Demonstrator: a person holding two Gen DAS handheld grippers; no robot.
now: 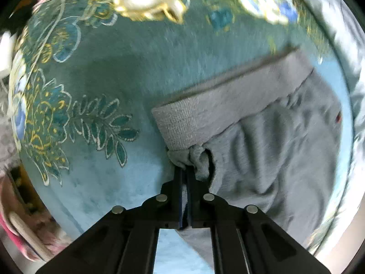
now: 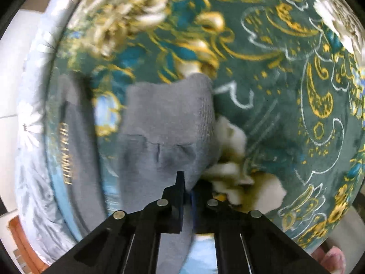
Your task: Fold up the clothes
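- A grey knitted garment with a broad ribbed waistband (image 1: 205,111) is seen spread over a teal plush blanket printed with gold and white flowers (image 1: 114,68); it is judged to be a pair of sweatpants or the like, though its full outline is not shown.
- The step in hand is judged to be a lift-and-carry of the waistband end, both corners having been taken up for a first fold.
- The left gripper (image 1: 185,171) is closed on a bunched corner of cloth just below the ribbed band, its two black fingers pressed together with fabric pinched at the tips.
- The right gripper (image 2: 188,182) is likewise clamped on the garment (image 2: 166,123), the grey cloth being caught between the fingers and draped forward from them, raised off the blanket.
- Another stretch of grey cloth with gold lettering (image 2: 68,150) is seen to the left in the right wrist view; whether it belongs to the same garment cannot be told.
- Both tools are pointed forward and down at the blanket, roughly level with each other as far as can be judged.
- The next move is thought to call for both corners to be carried together, held taut and even, and laid over the far part of the garment so that edges meet.
- Heavy blur is present, so finer creases are left undescribed.
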